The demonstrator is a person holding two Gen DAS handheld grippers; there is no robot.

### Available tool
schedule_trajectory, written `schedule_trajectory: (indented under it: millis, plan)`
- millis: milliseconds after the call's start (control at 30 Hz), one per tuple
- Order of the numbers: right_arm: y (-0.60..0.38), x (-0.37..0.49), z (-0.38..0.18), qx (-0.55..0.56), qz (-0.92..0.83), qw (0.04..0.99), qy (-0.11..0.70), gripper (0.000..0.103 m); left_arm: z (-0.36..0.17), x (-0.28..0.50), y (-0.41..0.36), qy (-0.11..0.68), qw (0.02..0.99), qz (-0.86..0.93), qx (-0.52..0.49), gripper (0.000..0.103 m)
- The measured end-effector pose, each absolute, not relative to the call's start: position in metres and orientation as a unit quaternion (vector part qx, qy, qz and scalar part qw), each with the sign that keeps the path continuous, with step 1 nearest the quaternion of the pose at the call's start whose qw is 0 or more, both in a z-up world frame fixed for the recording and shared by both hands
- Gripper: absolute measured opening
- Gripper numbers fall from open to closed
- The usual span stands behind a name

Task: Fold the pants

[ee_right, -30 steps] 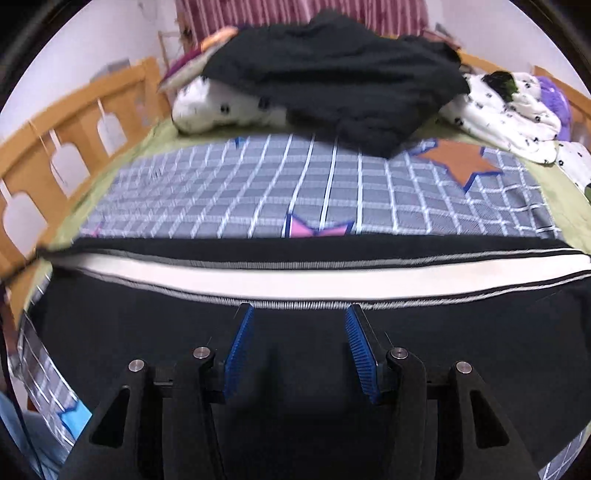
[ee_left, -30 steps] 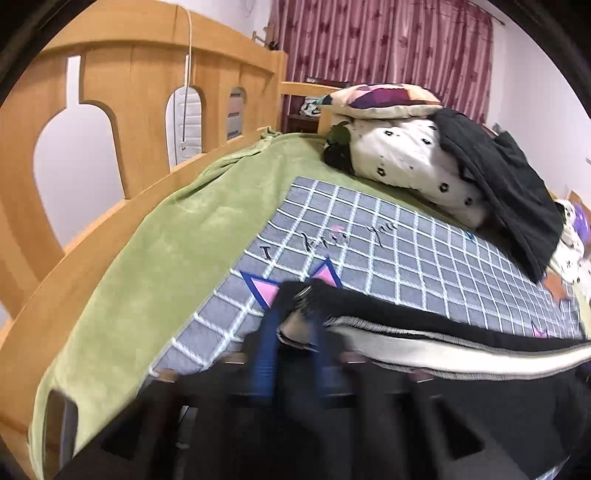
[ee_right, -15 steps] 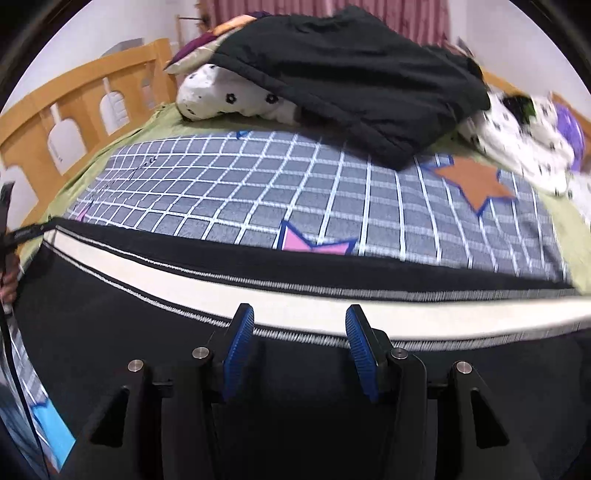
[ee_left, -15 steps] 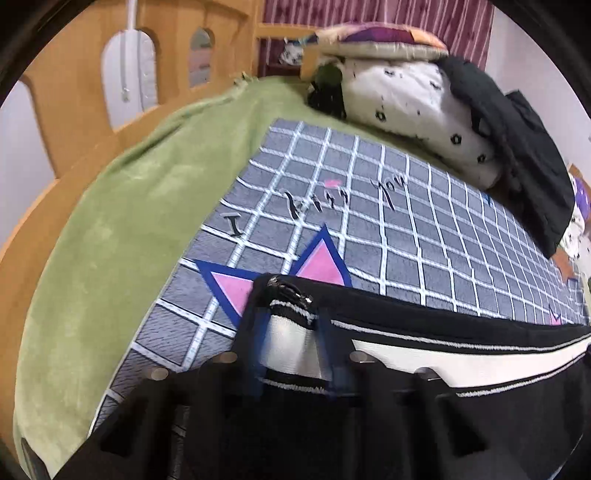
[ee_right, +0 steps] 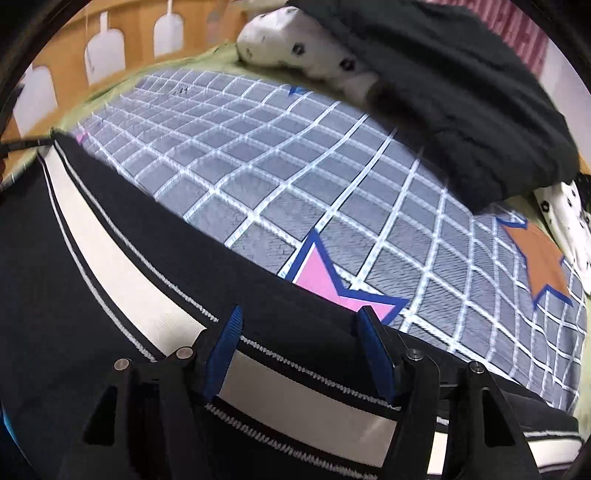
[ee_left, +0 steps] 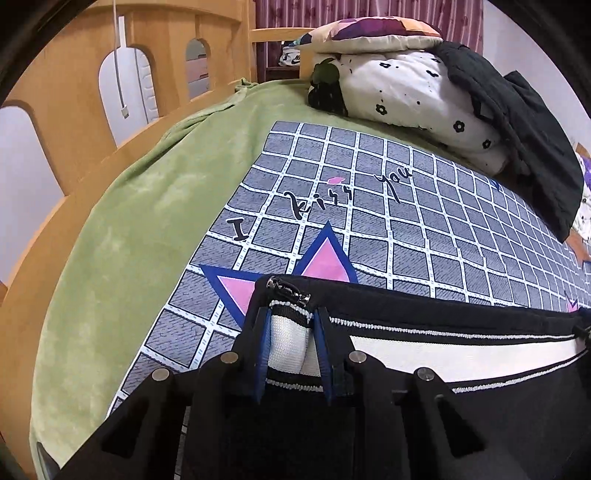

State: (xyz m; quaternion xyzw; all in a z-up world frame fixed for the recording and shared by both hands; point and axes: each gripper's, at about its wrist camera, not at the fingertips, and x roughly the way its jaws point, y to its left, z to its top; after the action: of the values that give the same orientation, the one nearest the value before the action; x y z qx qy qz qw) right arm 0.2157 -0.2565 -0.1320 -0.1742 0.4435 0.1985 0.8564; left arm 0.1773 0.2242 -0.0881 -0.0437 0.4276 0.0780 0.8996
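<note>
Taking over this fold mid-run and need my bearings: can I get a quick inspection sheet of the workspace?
Surface: bed with a grey checked blanket over a green sheet.
Job's things: black pants with a white side stripe, laid across the near edge.
Clutter: dark garment draped on a flowered duvet; pillow behind.
Grippers: left hand-held gripper pinches the stripe at the pants' end; right hand-held gripper open astride the stripe.
Cables: white charging cable hanging by the rail.
Surroundings: wooden bed rail, maroon curtains.
</note>
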Motion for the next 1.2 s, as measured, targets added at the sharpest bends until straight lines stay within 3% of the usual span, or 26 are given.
schedule_trajectory:
  millis: [33,67,167,267,367,467,533,600,633,667,733,900,1033,1200]
  plan:
    - [-0.258,0.213,-0.131,-0.167,0.208,0.859,0.436,0.021,-0.088,0.177,0.224,0.425,0.901,0.077,-0.042,0.022]
    - [-0.257,0.210,-0.129,-0.166,0.218,0.857,0.437,0.005,-0.086,0.175,0.224,0.418,0.904,0.076,-0.045,0.022]
    - [-0.249,0.194,-0.121,-0.209,0.216,0.865,0.403,0.004,-0.077,0.168,0.228,0.384,0.919,0.069,-0.059,0.021]
    - [-0.267,0.194,-0.101,-0.137,0.221,0.889,0.377,0.003,-0.069,0.166,0.230,0.366,0.926,0.069,-0.064,0.021]
    - [-0.271,0.202,-0.096,-0.121,0.206,0.901,0.361,0.003,-0.083,0.181,0.230,0.388,0.917,0.080,-0.052,0.021]
    - [-0.255,0.218,-0.130,-0.143,0.180,0.884,0.407,0.004,-0.109,0.194,0.228,0.430,0.896,0.100,-0.055,0.022]
    - [-0.250,0.220,-0.139,-0.150,0.161,0.889,0.402,0.008,-0.109,0.194,0.220,0.429,0.896,0.112,-0.030,0.025]
    - [-0.254,0.221,-0.130,-0.133,0.152,0.891,0.406,0.016,-0.107,0.194,0.214,0.439,0.891,0.115,-0.013,0.038]
    - [-0.262,0.220,-0.123,-0.114,0.153,0.893,0.407,0.022,-0.105,0.193,0.212,0.444,0.888,0.120,-0.009,0.055]
    - [-0.271,0.218,-0.114,-0.101,0.155,0.896,0.404,0.027,-0.104,0.190,0.212,0.444,0.887,0.125,-0.011,0.065]
    - [-0.291,0.213,-0.096,-0.104,0.153,0.903,0.389,0.053,-0.100,0.179,0.212,0.436,0.891,0.122,-0.026,0.065]
    - [-0.376,0.195,-0.057,-0.137,0.111,0.920,0.351,0.074,-0.094,0.160,0.203,0.438,0.892,0.101,-0.049,0.066]
    - [-0.432,0.210,-0.067,-0.138,0.104,0.899,0.404,0.076,-0.091,0.152,0.187,0.436,0.893,0.083,-0.079,0.066]
    - [-0.470,0.234,-0.117,-0.129,0.116,0.863,0.475,0.075,-0.091,0.151,0.167,0.447,0.886,0.063,-0.110,0.066]
